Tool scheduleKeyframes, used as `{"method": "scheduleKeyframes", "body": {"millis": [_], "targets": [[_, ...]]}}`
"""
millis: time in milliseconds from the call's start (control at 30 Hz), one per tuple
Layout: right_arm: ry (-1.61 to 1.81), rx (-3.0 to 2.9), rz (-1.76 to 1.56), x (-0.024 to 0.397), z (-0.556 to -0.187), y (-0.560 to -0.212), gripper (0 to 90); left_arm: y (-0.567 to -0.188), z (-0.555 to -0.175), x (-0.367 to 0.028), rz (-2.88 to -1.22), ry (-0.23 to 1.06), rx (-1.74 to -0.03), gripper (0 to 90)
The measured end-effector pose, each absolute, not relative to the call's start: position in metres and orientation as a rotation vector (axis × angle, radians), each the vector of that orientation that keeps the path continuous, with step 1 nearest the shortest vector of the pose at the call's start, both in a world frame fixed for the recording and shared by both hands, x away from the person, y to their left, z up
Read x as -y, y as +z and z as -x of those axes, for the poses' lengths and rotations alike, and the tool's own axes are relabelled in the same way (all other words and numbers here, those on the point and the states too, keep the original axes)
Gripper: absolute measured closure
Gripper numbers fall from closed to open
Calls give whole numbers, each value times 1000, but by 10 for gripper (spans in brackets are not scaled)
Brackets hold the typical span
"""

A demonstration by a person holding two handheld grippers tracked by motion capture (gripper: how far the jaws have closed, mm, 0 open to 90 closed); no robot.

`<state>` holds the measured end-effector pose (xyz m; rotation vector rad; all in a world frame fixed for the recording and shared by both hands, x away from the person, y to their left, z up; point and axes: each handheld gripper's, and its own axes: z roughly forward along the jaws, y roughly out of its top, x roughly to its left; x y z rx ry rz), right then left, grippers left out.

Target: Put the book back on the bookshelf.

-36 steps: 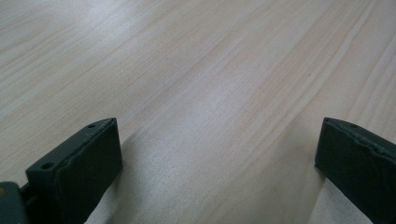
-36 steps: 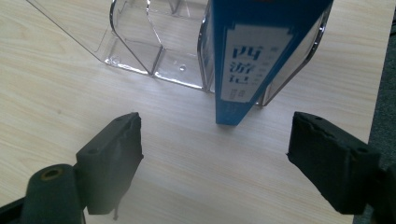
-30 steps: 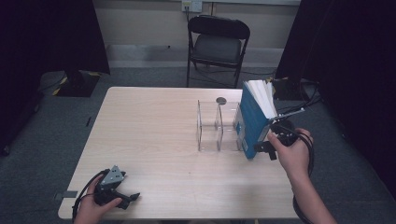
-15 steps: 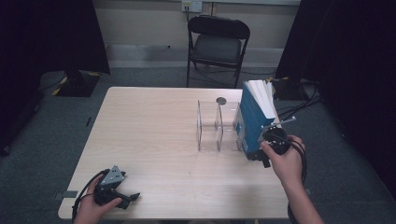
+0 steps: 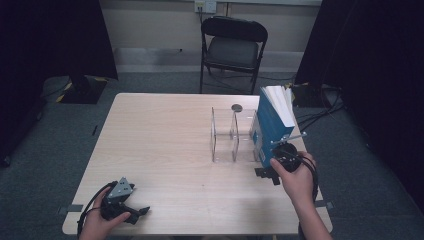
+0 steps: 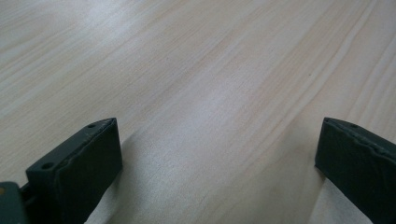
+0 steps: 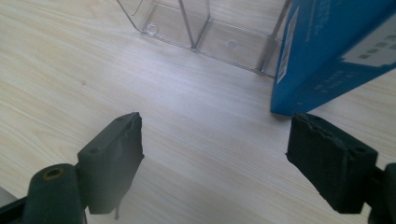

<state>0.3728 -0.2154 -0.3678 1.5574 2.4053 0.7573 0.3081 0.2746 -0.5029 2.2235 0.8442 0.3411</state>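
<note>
- A pale wooden table (image 5: 165,145) stands on grey carpet before a black folding chair (image 5: 232,47).
- The right gripper (image 7: 215,154), jaws wide apart and empty, is held low by a bent wrist; the upright blue book (image 7: 327,51) stands just ahead beside the clear acrylic divider rack (image 7: 201,28).
- The left gripper (image 6: 217,156) rests open on the table's near corner.

Blue book (image 7: 327,51) beside clear organizer (image 7: 205,28)
</note>
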Motion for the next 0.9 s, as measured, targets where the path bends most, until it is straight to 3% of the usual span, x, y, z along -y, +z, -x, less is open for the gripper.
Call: {"method": "scheduleKeyframes", "body": {"millis": [900], "targets": [[799, -2515, -1477, 175, -366, -404, 174, -503, -308, -275, -2223, 341, -844, 0]]}}
